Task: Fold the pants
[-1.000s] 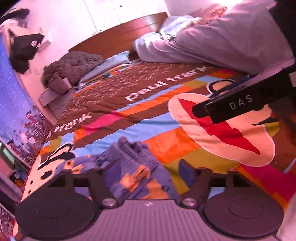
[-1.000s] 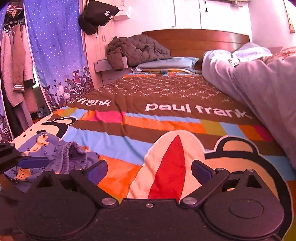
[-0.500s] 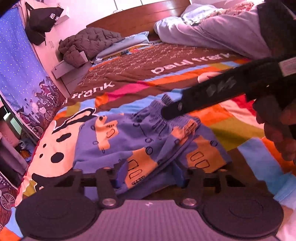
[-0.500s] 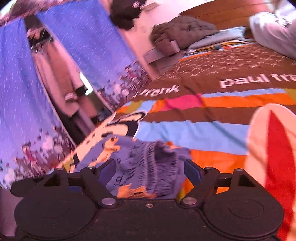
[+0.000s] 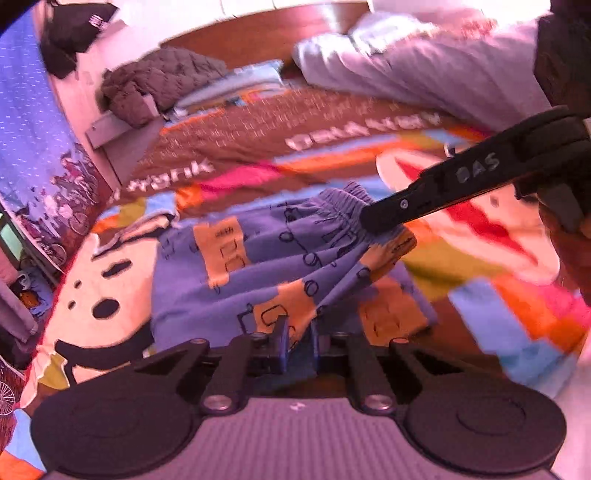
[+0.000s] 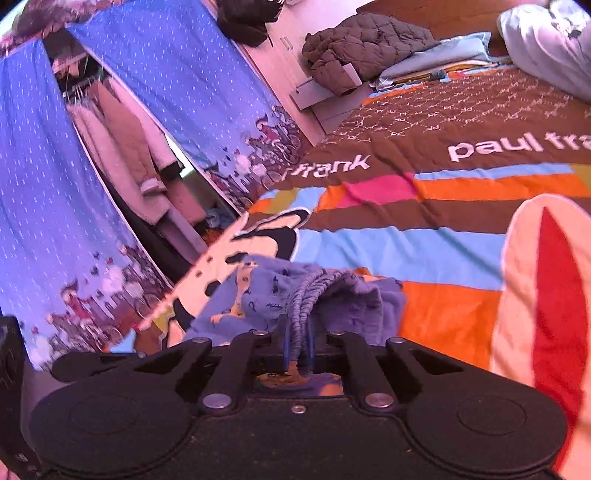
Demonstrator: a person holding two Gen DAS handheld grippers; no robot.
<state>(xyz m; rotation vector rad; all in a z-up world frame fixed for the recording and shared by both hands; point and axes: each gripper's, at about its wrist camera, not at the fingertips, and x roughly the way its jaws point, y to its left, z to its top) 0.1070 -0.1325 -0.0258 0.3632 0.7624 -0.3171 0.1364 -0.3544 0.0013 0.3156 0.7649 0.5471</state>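
Observation:
Blue pants (image 5: pixel 258 266) with orange patches lie on the colourful bedspread (image 5: pixel 480 317), their gathered waistband toward the right. My left gripper (image 5: pixel 297 345) is at the near edge of the pants; its jaws are closing, and the blue pads pinch a fold of the fabric. My right gripper (image 5: pixel 375 221) comes in from the right and bites the waistband. In the right wrist view the right gripper (image 6: pixel 297 347) has jaws closing, with the ribbed waistband of the pants (image 6: pixel 266 291) squeezed between its pads. The cloth stretches between the two grips.
A grey duvet (image 5: pixel 443 74) is heaped at the far right of the bed, and a quilted jacket (image 6: pixel 362 48) lies by the wooden headboard (image 5: pixel 258 33). Blue curtains (image 6: pixel 48 177) and hanging clothes (image 6: pixel 125 147) stand to the left. A hand (image 5: pixel 569 236) holds the right gripper.
Both grippers' jaws have narrowed from wide apart onto the pants. The right gripper has swung left to the waistband, and the pants now lie spread and pulled taut between the two.

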